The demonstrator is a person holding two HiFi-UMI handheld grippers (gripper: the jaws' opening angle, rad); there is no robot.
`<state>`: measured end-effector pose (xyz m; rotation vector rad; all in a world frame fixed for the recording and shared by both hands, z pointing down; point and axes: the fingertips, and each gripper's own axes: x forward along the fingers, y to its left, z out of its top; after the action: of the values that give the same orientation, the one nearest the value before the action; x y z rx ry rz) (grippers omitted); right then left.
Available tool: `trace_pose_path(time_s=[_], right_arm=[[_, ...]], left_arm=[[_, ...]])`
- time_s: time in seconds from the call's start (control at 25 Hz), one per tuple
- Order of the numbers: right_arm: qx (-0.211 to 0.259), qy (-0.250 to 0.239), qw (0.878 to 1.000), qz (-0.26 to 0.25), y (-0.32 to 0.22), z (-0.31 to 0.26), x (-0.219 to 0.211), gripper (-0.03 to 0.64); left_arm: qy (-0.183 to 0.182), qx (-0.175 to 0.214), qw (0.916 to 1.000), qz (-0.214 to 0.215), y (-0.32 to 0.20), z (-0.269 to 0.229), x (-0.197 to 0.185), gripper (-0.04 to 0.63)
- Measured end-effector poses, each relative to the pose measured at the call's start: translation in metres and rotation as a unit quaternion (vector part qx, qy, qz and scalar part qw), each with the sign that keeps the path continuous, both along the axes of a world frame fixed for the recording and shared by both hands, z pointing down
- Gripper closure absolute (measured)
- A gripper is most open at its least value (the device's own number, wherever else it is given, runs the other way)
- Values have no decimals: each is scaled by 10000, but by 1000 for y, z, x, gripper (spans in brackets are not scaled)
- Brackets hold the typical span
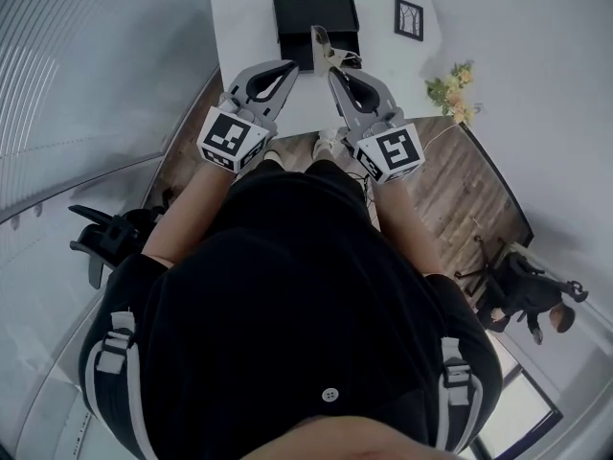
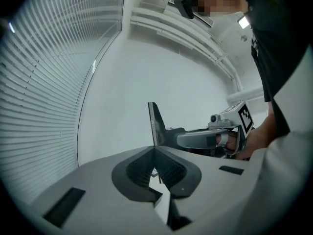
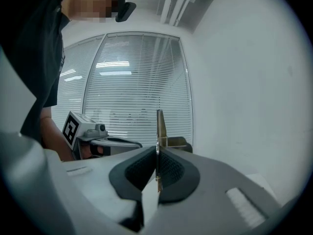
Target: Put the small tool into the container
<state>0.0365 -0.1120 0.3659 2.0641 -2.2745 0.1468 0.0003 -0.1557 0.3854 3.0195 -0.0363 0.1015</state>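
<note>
The right tongs (image 1: pixel 333 69) are pressed shut on the small tool (image 1: pixel 321 42), a thin flat blade standing edge-on betw. the pads. The left tongs (image 1: pixel 289 65), just beside, are closed too, w/ nothing in them. In the head view the tool shows in front of the black container (image 1: pixel 316 12) on the white counter (image 1: pixel 244 36). We judge the step is the carry: bring the blade fully above the opening, tip it down, let go only when low inside. Hard to make out: if the tool is already over the box, what lies inside, and the tool's whole shape
</note>
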Motion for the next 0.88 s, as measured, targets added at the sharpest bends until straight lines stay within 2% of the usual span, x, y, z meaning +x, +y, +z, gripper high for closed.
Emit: trace_pose_path(time_s=[0.44, 0.68, 0.88], right_arm=[[-398, -30, 9973, -609, -39, 30, 63, 604], [-934, 108, 9897, -1083, -56, 63, 96, 604], [-1521, 186, 9773, -1462, -69, 97, 122, 604]], left_arm=[[-262, 28, 9981, -560, -30, 17, 50, 586], [-363, -26, 9948, -951, -44, 32, 77, 586], [-434, 40, 9917, -1211, -53, 41, 96, 586]])
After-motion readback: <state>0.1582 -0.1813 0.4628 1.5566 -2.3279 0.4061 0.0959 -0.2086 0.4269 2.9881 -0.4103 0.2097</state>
